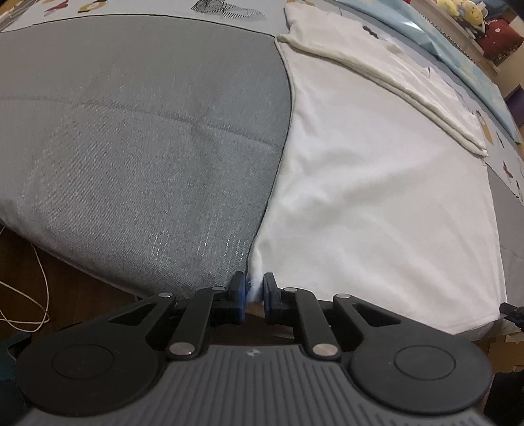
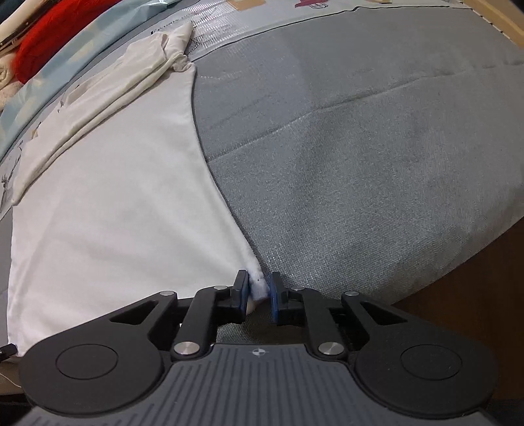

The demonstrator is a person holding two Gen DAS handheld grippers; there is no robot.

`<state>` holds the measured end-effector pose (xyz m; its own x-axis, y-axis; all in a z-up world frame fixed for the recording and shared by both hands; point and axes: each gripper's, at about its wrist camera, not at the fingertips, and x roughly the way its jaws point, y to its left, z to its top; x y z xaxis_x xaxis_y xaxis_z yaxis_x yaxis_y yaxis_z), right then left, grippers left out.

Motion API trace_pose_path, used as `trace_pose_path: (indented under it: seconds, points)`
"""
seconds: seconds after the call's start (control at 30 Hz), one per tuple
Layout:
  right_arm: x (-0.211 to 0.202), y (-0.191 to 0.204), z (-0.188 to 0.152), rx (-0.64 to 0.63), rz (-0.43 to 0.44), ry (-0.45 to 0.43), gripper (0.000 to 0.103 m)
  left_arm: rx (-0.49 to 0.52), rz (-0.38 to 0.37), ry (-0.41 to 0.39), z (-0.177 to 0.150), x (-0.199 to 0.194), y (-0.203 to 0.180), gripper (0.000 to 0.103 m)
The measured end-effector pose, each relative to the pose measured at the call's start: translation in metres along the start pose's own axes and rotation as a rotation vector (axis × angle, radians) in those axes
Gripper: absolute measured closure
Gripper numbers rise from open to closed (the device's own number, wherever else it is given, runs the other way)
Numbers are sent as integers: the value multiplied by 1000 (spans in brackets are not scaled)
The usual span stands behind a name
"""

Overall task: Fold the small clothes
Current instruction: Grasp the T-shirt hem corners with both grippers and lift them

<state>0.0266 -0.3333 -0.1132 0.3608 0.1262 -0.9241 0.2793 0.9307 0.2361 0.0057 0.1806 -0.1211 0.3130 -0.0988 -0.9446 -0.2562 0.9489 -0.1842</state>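
A white garment (image 1: 376, 196) lies spread flat on a grey bed cover (image 1: 147, 131), with its far part folded over in a cream band (image 1: 393, 82). My left gripper (image 1: 253, 285) points steeply down at the near edge and is shut on the garment's near left corner, white cloth bunched between the blue pads. In the right wrist view the same garment (image 2: 114, 213) fills the left side on the grey cover (image 2: 360, 147). My right gripper (image 2: 258, 284) is shut on its near right corner, a tuft of cloth pinched between the pads.
A white cable (image 1: 39, 278) lies on the brown floor below the bed's left edge. Plush toys (image 1: 465, 13) and a light blue sheet (image 1: 475, 75) sit at the far right. A red cloth (image 2: 49, 42) lies at the far left. Patterned bedding (image 2: 294, 9) runs along the back.
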Motion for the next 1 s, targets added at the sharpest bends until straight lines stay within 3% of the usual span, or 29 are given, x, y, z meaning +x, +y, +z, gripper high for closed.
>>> trace_pose_path:
  seconds: [0.07, 0.13, 0.27, 0.37, 0.43, 0.67, 0.8, 1.0]
  points:
    - [1, 2, 0, -14, -4, -1, 88, 8, 7, 2, -1, 1, -1, 91]
    - [-2, 4, 1, -32, 6, -13, 97, 7, 16, -27, -1, -1, -2, 96]
    - [-17, 7, 3, -36, 58, -97, 97, -22, 12, -73, 3, -6, -1, 96]
    - [-8, 4, 3, -23, 23, -42, 94, 7, 15, -6, 0, 3, -2, 94]
    - [1, 3, 1, -23, 8, 7, 92, 35, 34, -4, -2, 4, -6, 94]
    - [-1, 7, -1, -62, -11, -9, 96, 25, 36, -15, -4, 2, -6, 96]
    - [-18, 11, -1, -87, 26, -94, 97, 36, 27, -73, -4, -13, -9, 97]
    - [-74, 11, 16, -82, 141, -226, 97, 175, -3, -172, 1, -65, -29, 97]
